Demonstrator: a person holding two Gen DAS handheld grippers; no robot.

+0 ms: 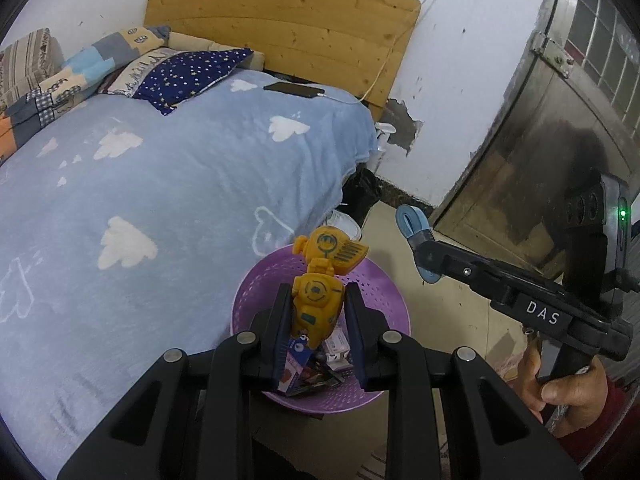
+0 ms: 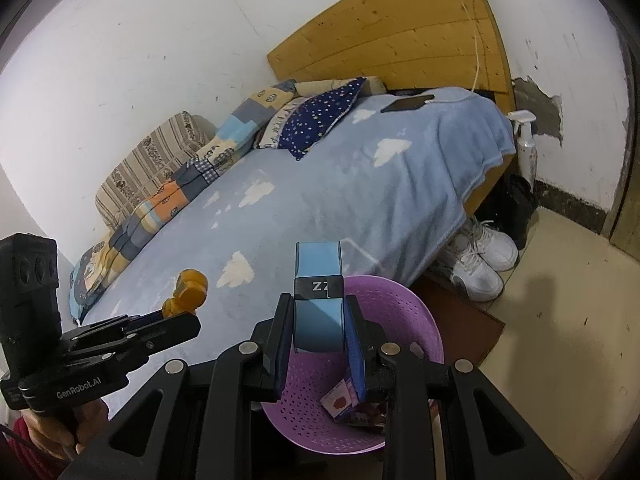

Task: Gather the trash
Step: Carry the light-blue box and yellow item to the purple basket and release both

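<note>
Left tool (image 1: 318,304) grips moulded yellow toy (image 1: 320,280); perforated purple basket (image 1: 384,280) below.

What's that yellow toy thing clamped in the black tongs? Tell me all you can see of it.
The yellow toy looks like hard plastic, a blocky robot-like figure of jointed chunks with dark round emblems, a ribbed wing-like piece at its far end and a small teal patch near the grip. The left gripper is shut on its lower block, with one of the fingers pressed to each side, and the rest sticks out forward beyond them. It hangs over the purple perforated basket beside the bed, touching nothing else that I can see.
</note>
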